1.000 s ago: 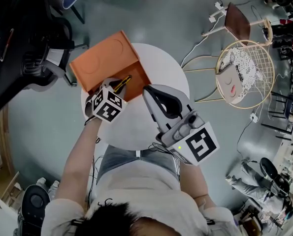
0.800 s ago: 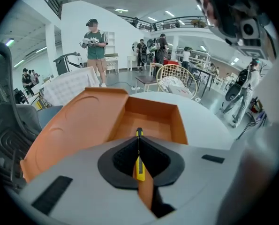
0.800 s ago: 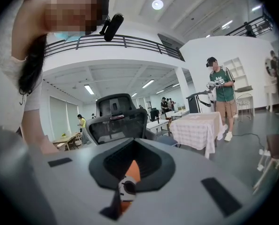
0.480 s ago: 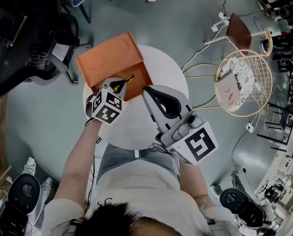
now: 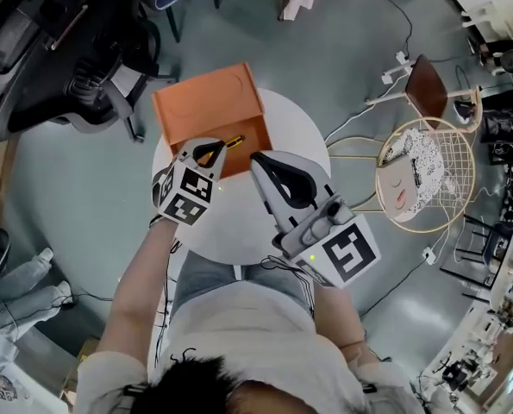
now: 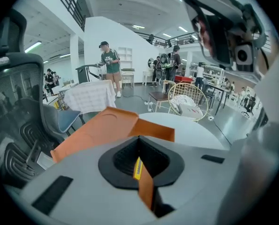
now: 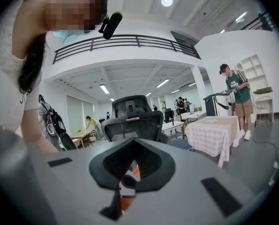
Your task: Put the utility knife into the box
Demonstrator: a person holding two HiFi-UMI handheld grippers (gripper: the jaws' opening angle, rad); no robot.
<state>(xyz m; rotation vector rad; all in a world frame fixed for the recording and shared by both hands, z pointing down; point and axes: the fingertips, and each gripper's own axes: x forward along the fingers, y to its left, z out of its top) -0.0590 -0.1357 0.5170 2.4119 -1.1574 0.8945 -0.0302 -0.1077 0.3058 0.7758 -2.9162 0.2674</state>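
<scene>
An open orange box (image 5: 206, 102) sits at the far left of the round white table (image 5: 239, 222). My left gripper (image 5: 211, 152) is at the box's near edge, shut on the yellow-and-black utility knife (image 5: 231, 142), whose tip points right over the box's inside. In the left gripper view the knife (image 6: 137, 168) shows as a yellow sliver between the shut jaws, with the box (image 6: 106, 128) beyond. My right gripper (image 5: 260, 160) hovers over the table just right of the box, shut and holding nothing. In the right gripper view, a strip of the box (image 7: 128, 201) shows past the right gripper (image 7: 130, 172).
A black office chair (image 5: 58, 50) stands left of the table. A wire chair with a cushion (image 5: 420, 175) and a brown stool (image 5: 428, 89) stand to the right, with cables on the floor. A person's legs (image 5: 6, 291) show at far left.
The head view has swung, so the room has shifted. The left gripper stays at the box's near edge with the knife, now lying a bit more to the right. The right gripper has not moved.
</scene>
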